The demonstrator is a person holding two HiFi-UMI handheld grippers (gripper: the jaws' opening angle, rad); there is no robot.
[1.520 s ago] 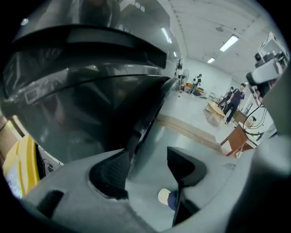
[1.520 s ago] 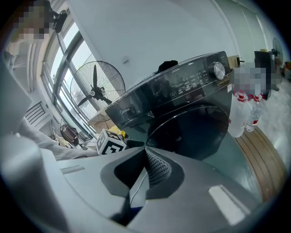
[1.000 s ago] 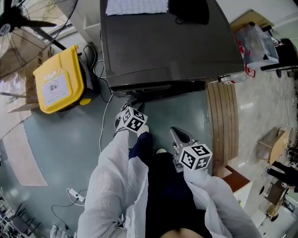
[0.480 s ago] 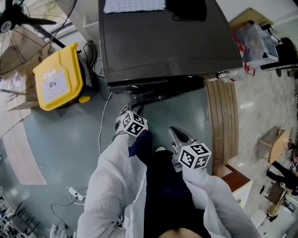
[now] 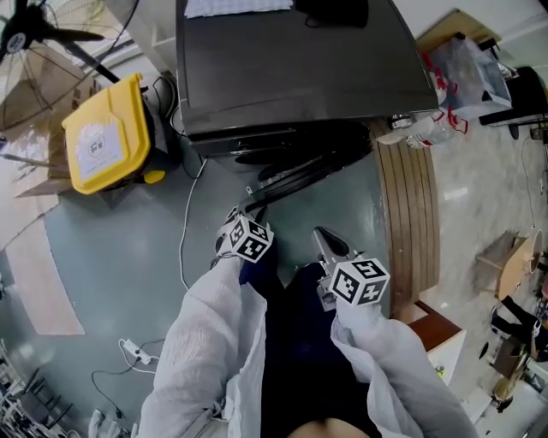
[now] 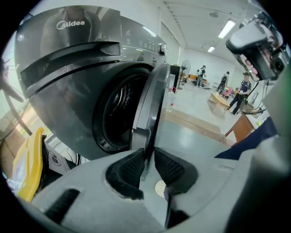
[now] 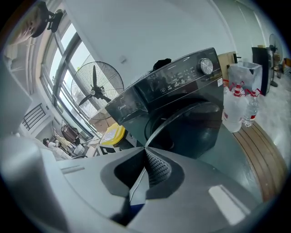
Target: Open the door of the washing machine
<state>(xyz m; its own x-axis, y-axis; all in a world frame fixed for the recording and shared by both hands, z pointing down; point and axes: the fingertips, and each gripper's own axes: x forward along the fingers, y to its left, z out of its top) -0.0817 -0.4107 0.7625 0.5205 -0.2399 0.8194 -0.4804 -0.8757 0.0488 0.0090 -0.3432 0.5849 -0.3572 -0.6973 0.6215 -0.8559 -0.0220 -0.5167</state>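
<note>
**Left gripper clamped on the edge of the half-open washer door**

Head view: the dark grey front-loading washing machine (image 5: 300, 77) fills the top of the picture. A white cloth (image 5: 240, 7) and a black object (image 5: 332, 10) lie on its lid. Its round, dark-rimmed door (image 5: 304, 175) stands part-way open, swung out from the front over the grey-green floor. The left gripper (image 5: 242, 212) reaches the door's free edge, with its marker cube just behind. The right gripper (image 5: 322, 237) hangs beside it, apart from the door and pointing toward the machine. A yellow plastic bin (image 5: 103, 145) sits to the left of the machine. A curved strip of wooden slats (image 5: 411, 214) lies to the right, with clear plastic bottles (image 5: 419, 130) at its upper end.

Left gripper view: the black ribbed pads (image 6: 127, 170) are clamped on the thin edge of the door (image 6: 152, 100). The jaws have just been closing further with that edge between them. To the left of the door, the dark drum opening (image 6: 118, 113) shows in the machine's front. The yellow bin (image 6: 27, 164) shows at the lower left.

Right gripper view: the jaws are together, the textured pads (image 7: 157, 169) meet at the tips, and nothing is between them. Beyond them stands the washing machine (image 7: 182, 86), its door (image 7: 170, 120) ajar. A round silver knob (image 7: 205, 66) sits on the control panel. A black standing fan (image 7: 95, 86) is by the window to the left, and the plastic bottles (image 7: 236, 111) stand on the wooden slats to the right.
</note>
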